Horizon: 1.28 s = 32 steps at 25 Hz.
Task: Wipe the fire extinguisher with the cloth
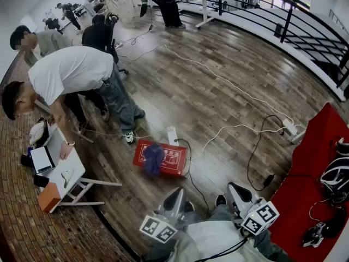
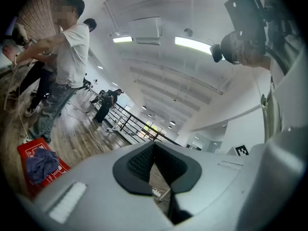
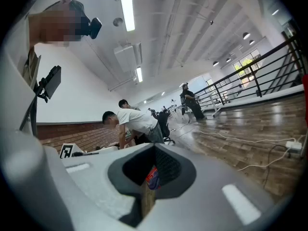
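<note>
A flat red fire extinguisher box (image 1: 172, 156) with white print lies on the wooden floor ahead of me. A crumpled blue cloth (image 1: 153, 158) rests on top of it. My left gripper (image 1: 175, 196) and right gripper (image 1: 233, 188) hover near my body at the bottom of the head view, both shut and empty, well short of the box. In the left gripper view the left gripper (image 2: 154, 159) has its jaws together, with the red box (image 2: 29, 150) and the cloth (image 2: 41, 161) far off at lower left. Past the right gripper (image 3: 154, 163) a sliver of the red box (image 3: 152, 173) shows.
A person in a white T-shirt (image 1: 71, 70) bends over a small white table (image 1: 75, 174) at the left. White and black cables (image 1: 229, 86) and a power strip (image 1: 172, 135) lie across the floor. A red mat (image 1: 311, 179) with bags is at the right, a railing (image 1: 294, 21) beyond.
</note>
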{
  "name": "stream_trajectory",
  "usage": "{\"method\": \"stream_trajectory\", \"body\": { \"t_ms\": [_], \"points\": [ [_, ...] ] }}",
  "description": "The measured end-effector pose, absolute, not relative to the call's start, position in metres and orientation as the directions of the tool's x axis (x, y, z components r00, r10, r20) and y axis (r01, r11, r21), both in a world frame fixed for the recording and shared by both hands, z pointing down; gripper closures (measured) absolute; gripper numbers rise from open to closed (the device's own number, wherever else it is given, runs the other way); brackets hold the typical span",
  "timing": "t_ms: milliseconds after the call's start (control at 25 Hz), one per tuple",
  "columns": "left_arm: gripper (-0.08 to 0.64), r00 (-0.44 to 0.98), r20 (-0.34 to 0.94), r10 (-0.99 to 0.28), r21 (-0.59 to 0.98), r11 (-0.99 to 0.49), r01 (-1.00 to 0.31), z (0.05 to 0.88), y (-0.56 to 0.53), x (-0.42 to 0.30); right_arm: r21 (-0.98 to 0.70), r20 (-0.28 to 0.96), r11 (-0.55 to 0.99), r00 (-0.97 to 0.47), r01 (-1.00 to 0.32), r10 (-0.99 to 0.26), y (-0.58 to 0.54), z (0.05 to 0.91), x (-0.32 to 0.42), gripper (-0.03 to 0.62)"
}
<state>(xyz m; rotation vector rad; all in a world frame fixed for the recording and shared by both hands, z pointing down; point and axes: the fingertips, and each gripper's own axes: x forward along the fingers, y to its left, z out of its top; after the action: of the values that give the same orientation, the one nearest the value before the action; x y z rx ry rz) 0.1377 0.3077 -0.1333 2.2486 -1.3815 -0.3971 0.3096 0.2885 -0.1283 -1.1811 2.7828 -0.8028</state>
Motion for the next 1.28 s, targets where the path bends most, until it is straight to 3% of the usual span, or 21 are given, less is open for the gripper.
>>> {"method": "stream_trajectory", "body": {
  "t_ms": [560, 840, 1000, 1280],
  "points": [
    [0.554, 0.449, -0.061, -0.891, 0.512, -0.414, -0.752, -0.142, 0.302, 0.156, -0.456, 0.116, 0.591, -0.703, -0.665, -0.702, 0.285, -0.14, 0.331, 0.594],
    [0.532, 0.431, -0.04, -0.901, 0.522, -0.387, -0.76, -0.131, 0.308, 0.165, -0.159, 0.224, 0.698, -0.714, -0.698, -0.664, 0.283, -0.125, 0.339, 0.594],
    [0.532, 0.354, 0.005, -0.935, 0.525, -0.298, -0.797, -0.113, 0.314, 0.157, -0.013, 0.293, 0.785, -0.753, -0.619, -0.589, 0.273, -0.109, 0.328, 0.594],
    [0.468, 0.206, 0.1, -0.973, 0.466, -0.137, -0.874, -0.071, 0.308, 0.102, 0.016, 0.32, 0.882, -0.833, -0.471, -0.451, 0.246, -0.063, 0.262, 0.594]
  ]
}}
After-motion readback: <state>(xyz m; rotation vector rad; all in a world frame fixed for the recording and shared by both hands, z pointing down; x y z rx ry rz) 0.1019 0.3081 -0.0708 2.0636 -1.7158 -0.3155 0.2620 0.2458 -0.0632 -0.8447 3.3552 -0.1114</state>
